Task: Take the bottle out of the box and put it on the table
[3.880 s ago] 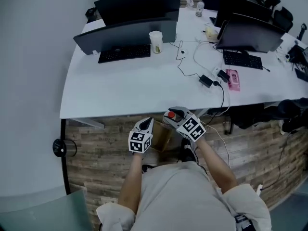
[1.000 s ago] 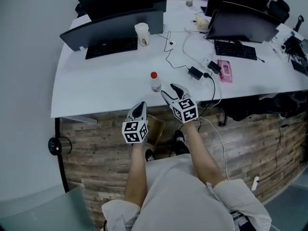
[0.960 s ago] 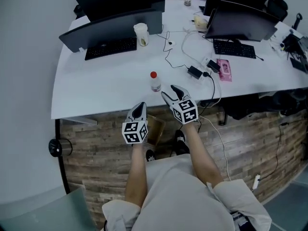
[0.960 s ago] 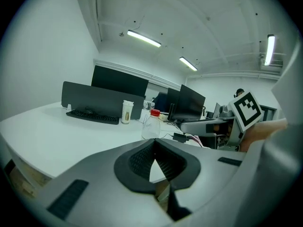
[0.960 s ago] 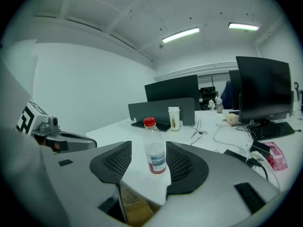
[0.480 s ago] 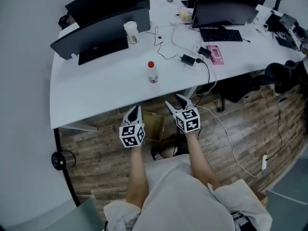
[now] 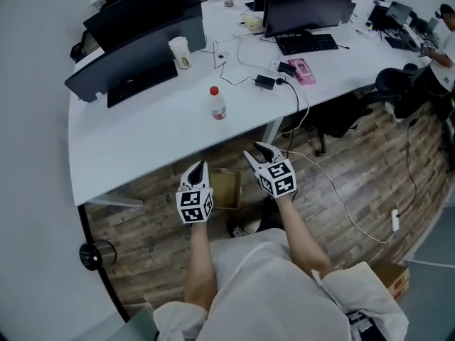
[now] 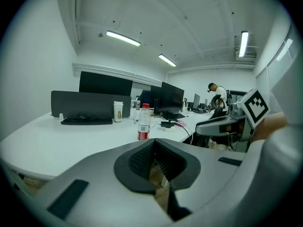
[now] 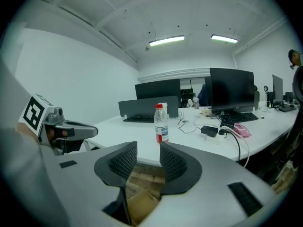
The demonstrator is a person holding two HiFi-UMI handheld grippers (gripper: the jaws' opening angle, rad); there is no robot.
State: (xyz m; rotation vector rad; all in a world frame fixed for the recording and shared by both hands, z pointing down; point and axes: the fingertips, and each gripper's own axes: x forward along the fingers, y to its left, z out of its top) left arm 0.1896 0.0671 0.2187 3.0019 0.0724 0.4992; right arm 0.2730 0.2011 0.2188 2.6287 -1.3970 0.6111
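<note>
Now upright on the table (image 7: 142,133), the bottle (image 7: 217,104) stands well apart from the box (image 7: 226,188) on the floor below. Both tongs are empty, the left gripper (image 7: 196,168) pinched together, the right gripper (image 7: 260,150) closing on nothing. A knock to the desk could topple the bottle.

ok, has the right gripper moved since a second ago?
Yes. The right gripper has pulled back from the bottle and off the table edge; it now hangs over the floor. Its jaws are closing with nothing between them.
</note>
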